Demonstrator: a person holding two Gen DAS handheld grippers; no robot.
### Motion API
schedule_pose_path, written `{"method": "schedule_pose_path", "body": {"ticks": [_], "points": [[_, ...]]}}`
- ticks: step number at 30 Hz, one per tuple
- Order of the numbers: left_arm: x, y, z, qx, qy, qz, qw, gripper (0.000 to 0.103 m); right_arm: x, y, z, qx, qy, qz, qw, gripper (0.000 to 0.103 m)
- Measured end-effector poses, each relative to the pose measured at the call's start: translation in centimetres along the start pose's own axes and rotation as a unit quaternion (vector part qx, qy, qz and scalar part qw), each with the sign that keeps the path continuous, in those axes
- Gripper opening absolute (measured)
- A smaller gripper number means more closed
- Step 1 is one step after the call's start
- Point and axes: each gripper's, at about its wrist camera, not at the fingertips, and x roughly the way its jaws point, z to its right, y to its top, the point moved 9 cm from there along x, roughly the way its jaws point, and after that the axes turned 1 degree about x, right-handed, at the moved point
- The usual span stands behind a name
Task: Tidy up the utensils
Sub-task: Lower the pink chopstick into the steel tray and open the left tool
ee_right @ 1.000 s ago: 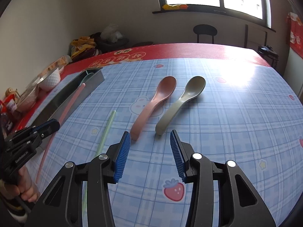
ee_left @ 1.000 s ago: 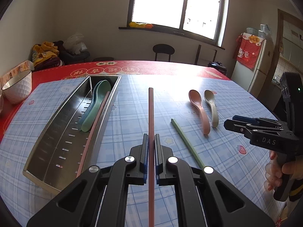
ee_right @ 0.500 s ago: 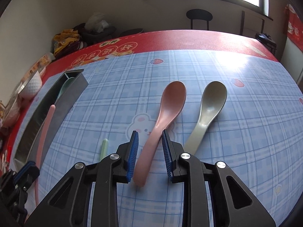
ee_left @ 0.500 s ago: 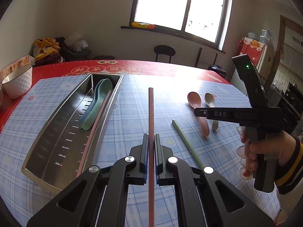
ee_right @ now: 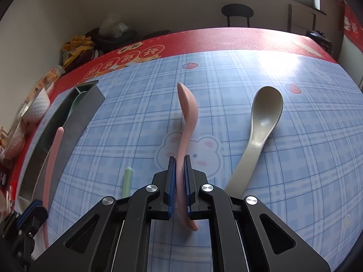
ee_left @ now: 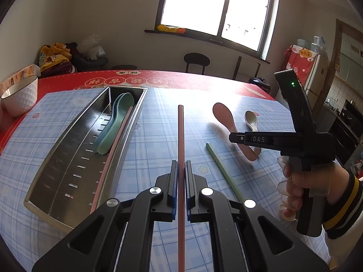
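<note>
- Left gripper (ee_left: 181, 170): jaws closed on a pink chopstick (ee_left: 180, 133), which runs straight ahead between the pads and extends well beyond the fingertips, clear of the table.
- Right gripper (ee_right: 180, 176): jaws clamped on the handle of a pink spoon (ee_right: 187, 113); spoon turned on edge, bowl ahead of the fingertips, handle end projecting back behind the pads.
- Right gripper body, seen from the left wrist view to the right of the left tool: white lettering "DAS" on its side; green indicator light lit on the upper housing; a person's hand (ee_left: 301, 185) with a striped cuff wraps the grip.
- Grey-green spoon (ee_right: 261, 122): flat on the table, just right of the right gripper, bowl up.
- Green chopstick (ee_left: 223, 170): flat on the table, between the two grippers.
- Metal tray (ee_left: 68, 158): left of the left gripper; holds stacked teal spoons (ee_left: 115, 124) and a second pink chopstick (ee_left: 113, 154) along its right wall.
- Tablecloth (ee_right: 295, 158): blue plaid, printed with strawberries and a bear face; red border beyond carries Chinese characters in roundels, too small to read with certainty.
- White bowl (ee_left: 19, 95): far left, on the red border.
</note>
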Motion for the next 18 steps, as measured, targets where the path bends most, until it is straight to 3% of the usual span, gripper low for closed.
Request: {"method": "schedule_pose_path", "body": {"ticks": [6,18], "points": [[0.1,0.0,-0.1,0.000,-0.001,-0.001,1.0000,0.006,-2.7,-1.5,-0.3,0.032,0.058,0.023,0.998,0.007],[0.1,-0.1,-0.2,-0.013,-0.020,-0.008,0.9997,0.006,-4.8,-3.8,-0.5,0.038,0.088,0.052,0.994,0.007]]}}
